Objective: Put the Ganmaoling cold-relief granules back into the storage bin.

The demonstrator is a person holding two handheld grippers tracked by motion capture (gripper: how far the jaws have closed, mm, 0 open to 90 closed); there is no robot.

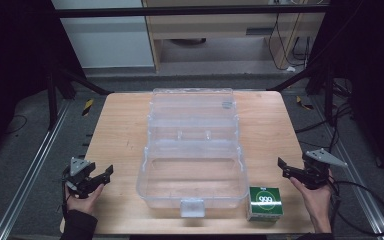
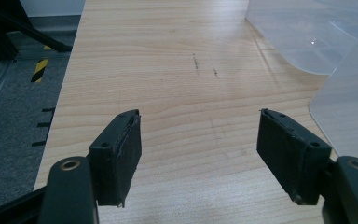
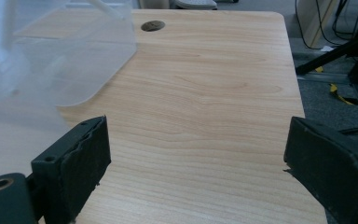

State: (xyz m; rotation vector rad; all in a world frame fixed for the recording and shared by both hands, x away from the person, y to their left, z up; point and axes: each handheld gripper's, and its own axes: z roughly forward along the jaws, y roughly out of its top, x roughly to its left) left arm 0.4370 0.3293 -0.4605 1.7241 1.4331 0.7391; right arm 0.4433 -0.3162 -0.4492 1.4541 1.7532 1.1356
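Note:
A clear plastic box (image 1: 192, 175) lies open in the middle of the wooden table (image 1: 120, 135), its lid (image 1: 192, 107) folded back toward the far edge. A small green carton (image 1: 265, 202) printed with "999" stands at the box's near right corner. My left gripper (image 1: 105, 176) is open at the near left, left of the box, held by a hand (image 1: 82, 202). In the left gripper view its jaws (image 2: 198, 140) stand wide over bare wood, with the clear box (image 2: 349, 107) off to the right. My right gripper (image 1: 286, 167) is open at the near right, jaws (image 3: 196, 158) apart over bare wood.
The table ends close behind both hands at the near edge. Grey carpet and metal floor rails (image 1: 25, 175) flank it. Black frame legs (image 1: 80, 80) stand at the far corners. A cable hole (image 3: 152, 25) sits in the far right part of the tabletop.

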